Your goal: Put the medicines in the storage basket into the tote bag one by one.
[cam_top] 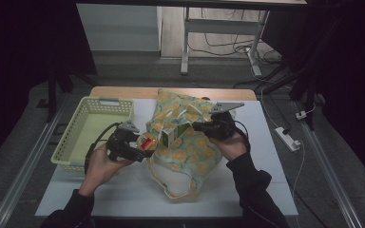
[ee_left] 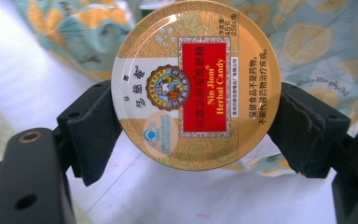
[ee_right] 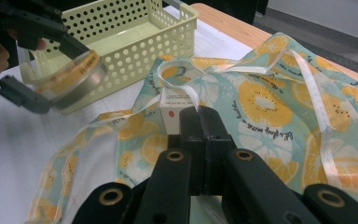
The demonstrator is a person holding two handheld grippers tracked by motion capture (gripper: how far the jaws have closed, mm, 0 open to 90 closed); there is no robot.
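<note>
The round candy tin (ee_left: 196, 85), gold-rimmed with a red label, sits clamped by its edges between the two black pads of the left gripper (ee_left: 196, 126), whose jaws stand fairly wide to span it. In the high view the tin (cam_top: 146, 141) is held above the white table (cam_top: 123, 190), just left of the lemon-print cloth bag (cam_top: 190, 147) and right of the pale yellow basket (cam_top: 92, 128). The right gripper (ee_right: 199, 116) has its jaws pressed fully together, pinching the white ribbon (ee_right: 186, 91) of the bag. A small white carton (ee_right: 173, 112) stands just beyond its tips, on the cloth. The right gripper view also shows the tin (ee_right: 72, 77) tilted near the basket's corner.
</note>
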